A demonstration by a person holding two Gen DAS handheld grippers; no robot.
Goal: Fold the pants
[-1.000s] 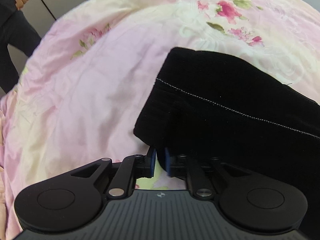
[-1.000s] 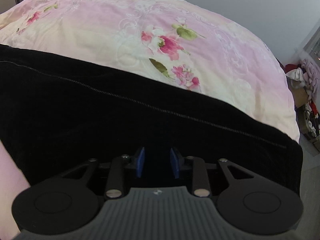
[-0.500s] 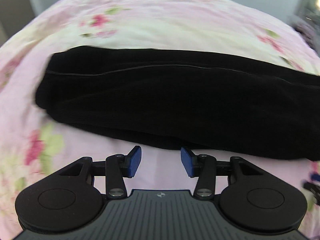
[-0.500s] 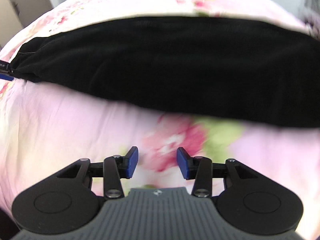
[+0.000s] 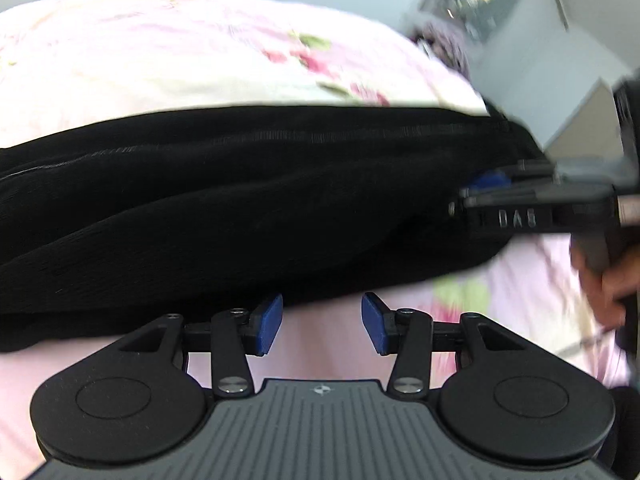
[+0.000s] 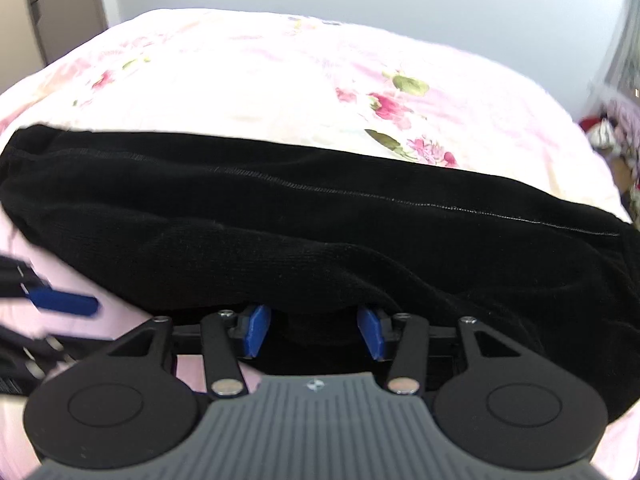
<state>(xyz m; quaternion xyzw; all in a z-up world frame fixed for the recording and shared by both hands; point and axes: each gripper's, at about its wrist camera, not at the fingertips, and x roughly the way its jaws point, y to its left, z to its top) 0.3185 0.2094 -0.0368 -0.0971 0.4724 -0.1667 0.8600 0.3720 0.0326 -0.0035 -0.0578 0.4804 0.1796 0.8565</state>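
Note:
The black pants (image 5: 240, 200) lie folded lengthwise in a long band across the pink floral bedspread (image 5: 200, 60). My left gripper (image 5: 322, 322) is open and empty, its blue pads just short of the pants' near edge. My right gripper (image 6: 312, 330) is open, its blue pads at the pants' (image 6: 320, 220) near edge with loose cloth bulging over the gap. In the left wrist view the right gripper (image 5: 520, 200) shows side-on at the pants' right end. In the right wrist view a blue finger (image 6: 64, 302) of the left gripper pokes in at the left.
The bedspread (image 6: 280, 80) fills the far half of both views. A wall and a door (image 6: 52, 8) stand behind the bed. Clutter (image 6: 612, 124) sits past the bed's right edge. A hand (image 5: 612, 280) grips the right tool.
Both grippers let go of the pants and opened. The pants now lie flat across the bed. Both views have swung to face the band from its near side, and the right gripper has moved up to its edge.

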